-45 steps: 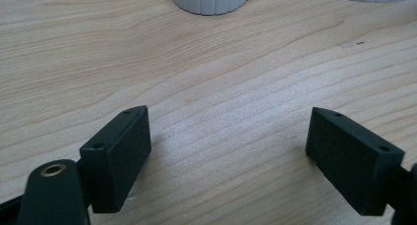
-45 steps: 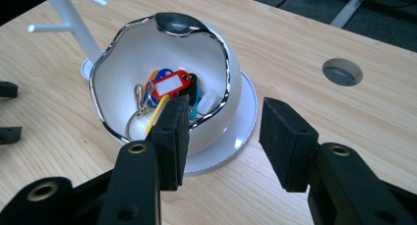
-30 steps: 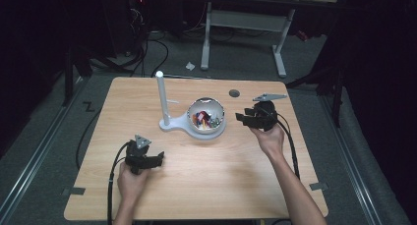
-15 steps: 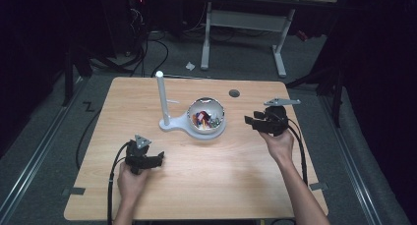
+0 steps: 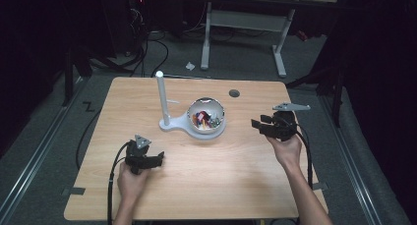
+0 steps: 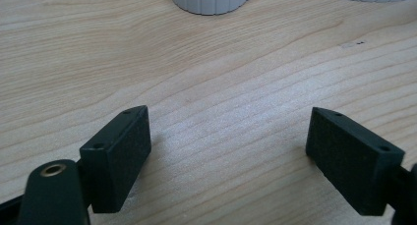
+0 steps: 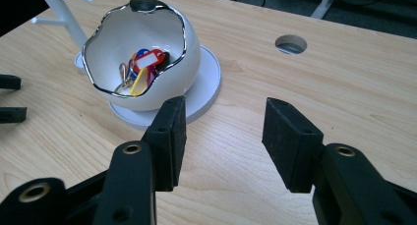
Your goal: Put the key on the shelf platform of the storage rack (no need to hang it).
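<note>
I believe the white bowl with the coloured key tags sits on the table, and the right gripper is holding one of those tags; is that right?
Not quite: the right gripper holds nothing. The right gripper view shows its jaws apart over bare table, with the key tags lying inside the white bowl.

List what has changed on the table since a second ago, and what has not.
The right gripper has drawn back from the white bowl toward the table's right edge, its jaws apart with nothing between them. The left gripper, also open and empty, kept its place, as did the bowl with its key tags and the white stand.
</note>
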Motion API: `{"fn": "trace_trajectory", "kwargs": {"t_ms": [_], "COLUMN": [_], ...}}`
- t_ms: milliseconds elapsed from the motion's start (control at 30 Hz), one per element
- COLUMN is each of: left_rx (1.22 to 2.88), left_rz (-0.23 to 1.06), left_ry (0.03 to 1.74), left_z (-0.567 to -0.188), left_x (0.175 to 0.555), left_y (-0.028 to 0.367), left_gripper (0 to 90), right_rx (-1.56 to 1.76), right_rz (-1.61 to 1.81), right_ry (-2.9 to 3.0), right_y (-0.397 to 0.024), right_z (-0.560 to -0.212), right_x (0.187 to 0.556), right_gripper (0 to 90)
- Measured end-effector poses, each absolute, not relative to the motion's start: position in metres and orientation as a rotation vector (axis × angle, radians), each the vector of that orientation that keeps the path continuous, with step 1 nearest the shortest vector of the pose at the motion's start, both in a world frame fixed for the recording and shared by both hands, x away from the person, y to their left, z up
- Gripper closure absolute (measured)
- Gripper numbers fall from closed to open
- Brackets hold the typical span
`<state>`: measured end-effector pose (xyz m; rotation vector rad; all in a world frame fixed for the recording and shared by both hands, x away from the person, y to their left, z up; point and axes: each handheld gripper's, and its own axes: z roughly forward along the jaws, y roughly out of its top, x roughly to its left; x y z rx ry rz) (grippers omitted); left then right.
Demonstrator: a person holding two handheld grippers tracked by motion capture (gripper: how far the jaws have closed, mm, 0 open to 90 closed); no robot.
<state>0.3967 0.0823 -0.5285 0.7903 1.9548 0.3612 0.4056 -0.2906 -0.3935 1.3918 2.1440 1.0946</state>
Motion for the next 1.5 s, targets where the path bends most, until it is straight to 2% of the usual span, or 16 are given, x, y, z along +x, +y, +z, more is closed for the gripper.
{"fn": "trace_trajectory", "kwargs": {"t_ms": [733,1267,1500], "left_rx": [0.791,0.789,0.781], "left_rz": [0.362,0.362,0.360], "left_ry": [1.954,1.956,1.961], "left_z": [-0.529,-0.528,-0.528], "left_x": [0.397,0.397,0.397], "left_y": [0.082,0.082,0.082], "left_gripper": [17.5,17.5,17.5], "right_rx": [1.451,1.520,1.460], "right_rz": [1.128,0.969,0.850], "right_ry": [2.101,2.116,2.099], "right_y": [-0.304,-0.301,-0.295], "right_z": [-0.431,-0.504,-0.519], "right_x": [0.373,0.364,0.361], "right_gripper": [51.6,47.3,45.8]}}
